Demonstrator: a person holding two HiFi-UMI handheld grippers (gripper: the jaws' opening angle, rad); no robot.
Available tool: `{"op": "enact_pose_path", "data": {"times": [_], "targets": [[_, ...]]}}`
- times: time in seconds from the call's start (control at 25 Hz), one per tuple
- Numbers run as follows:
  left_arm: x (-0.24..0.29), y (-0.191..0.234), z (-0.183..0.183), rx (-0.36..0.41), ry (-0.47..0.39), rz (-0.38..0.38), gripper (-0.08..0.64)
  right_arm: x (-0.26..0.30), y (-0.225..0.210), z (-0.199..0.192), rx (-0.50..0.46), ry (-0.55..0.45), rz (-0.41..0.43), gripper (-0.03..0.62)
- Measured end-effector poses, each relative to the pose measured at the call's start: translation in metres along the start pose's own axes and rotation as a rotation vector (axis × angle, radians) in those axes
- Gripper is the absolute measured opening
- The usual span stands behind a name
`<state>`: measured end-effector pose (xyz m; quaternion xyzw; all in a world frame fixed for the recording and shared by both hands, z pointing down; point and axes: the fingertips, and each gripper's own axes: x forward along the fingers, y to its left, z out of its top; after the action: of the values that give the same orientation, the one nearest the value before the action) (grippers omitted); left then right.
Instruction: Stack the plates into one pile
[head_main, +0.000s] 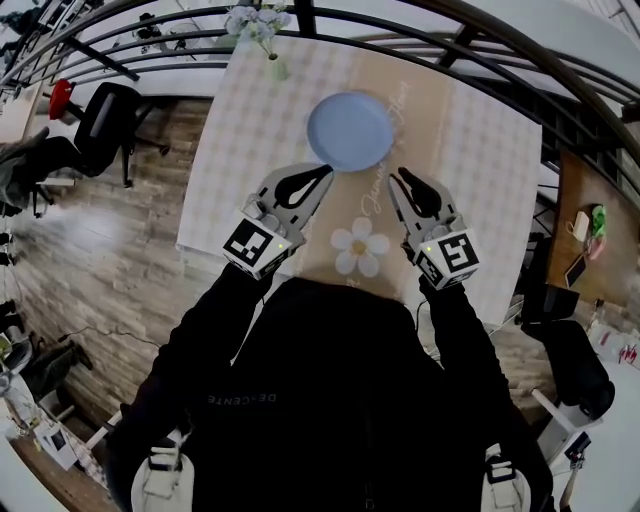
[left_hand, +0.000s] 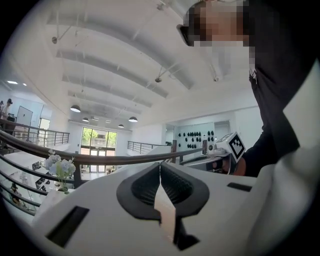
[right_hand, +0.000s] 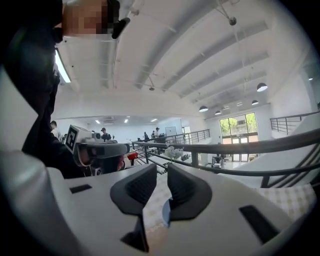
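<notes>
The left hand-held gripper (head_main: 322, 175) points level, jaws together. The right hand-held gripper (head_main: 401, 180) is slightly parted and empty. A blue plate (head_main: 350, 130) lies on the surface (head_main: 480, 150).

One blue plate (head_main: 350, 131), one table (head_main: 480, 150), one flower vase (head_main: 272, 62)

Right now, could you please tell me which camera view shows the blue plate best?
The head view: the blue plate sits in full outline on the table. The right gripper view catches only a thin blue sliver, probably its edge; the left gripper view shows none of it.
</notes>
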<state>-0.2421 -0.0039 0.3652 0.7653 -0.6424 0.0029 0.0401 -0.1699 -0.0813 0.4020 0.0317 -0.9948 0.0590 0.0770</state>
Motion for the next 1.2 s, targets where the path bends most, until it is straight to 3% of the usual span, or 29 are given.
{"op": "enact_pose_path", "data": {"times": [0.2,0.64,1.2], "targets": [[-0.003,-0.022,0.022,0.012,-0.02,-0.026,0.021,-0.019,0.024,0.031,-0.034,-0.055,0.023,0.006],[-0.002,-0.051,0.044,0.053,-0.044,-0.08,0.021,-0.024,0.052,0.068,-0.055,-0.094,0.038,0.005],[-0.001,-0.057,0.046,0.056,-0.051,-0.082,0.021,-0.041,0.057,0.067,-0.054,-0.093,0.028,0.005]]}}
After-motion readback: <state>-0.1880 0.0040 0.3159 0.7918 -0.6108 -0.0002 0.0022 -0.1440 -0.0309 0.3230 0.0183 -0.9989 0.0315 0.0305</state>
